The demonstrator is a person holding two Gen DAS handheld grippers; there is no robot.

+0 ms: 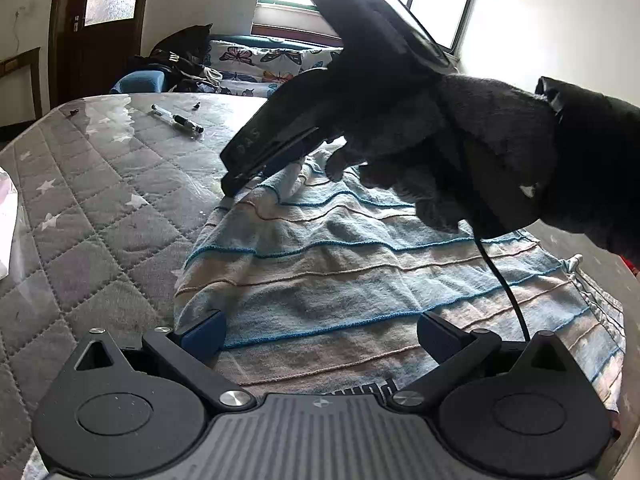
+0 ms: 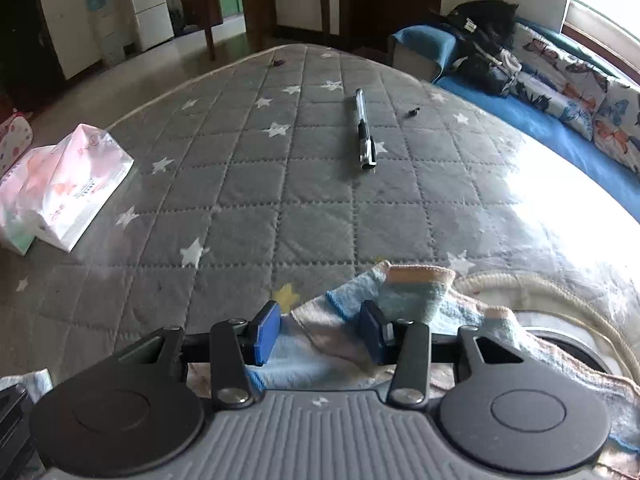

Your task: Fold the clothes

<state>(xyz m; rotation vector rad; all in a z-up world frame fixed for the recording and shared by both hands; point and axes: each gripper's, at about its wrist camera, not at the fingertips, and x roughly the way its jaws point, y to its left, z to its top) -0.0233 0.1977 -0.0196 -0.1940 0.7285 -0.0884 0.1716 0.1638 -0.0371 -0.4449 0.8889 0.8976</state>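
Both tongs are down on the cloth. My left gripper [image 1: 320, 338] stands wide open, its blue pads resting apart on the striped garment [image 1: 360, 264] with nothing pinched between them. My right gripper [image 2: 320, 332] has its jaws partly apart with a bunched fold of the same garment [image 2: 404, 292] lying between the pads; I cannot tell whether they actually press on it. From the left camera I see that right gripper [image 1: 240, 176] as a dark wedge held by a hand in a fuzzy black glove [image 1: 460, 128], its tip at the garment's far edge. The garment is soft, ribbed knit in pale blue and beige bands, spread on a grey quilted table cover [image 2: 248, 184] stitched in diamonds with white stars. A slim pen [image 2: 365, 136] lies further off, and a crinkly plastic tissue pack [image 2: 64, 184] sits to the left
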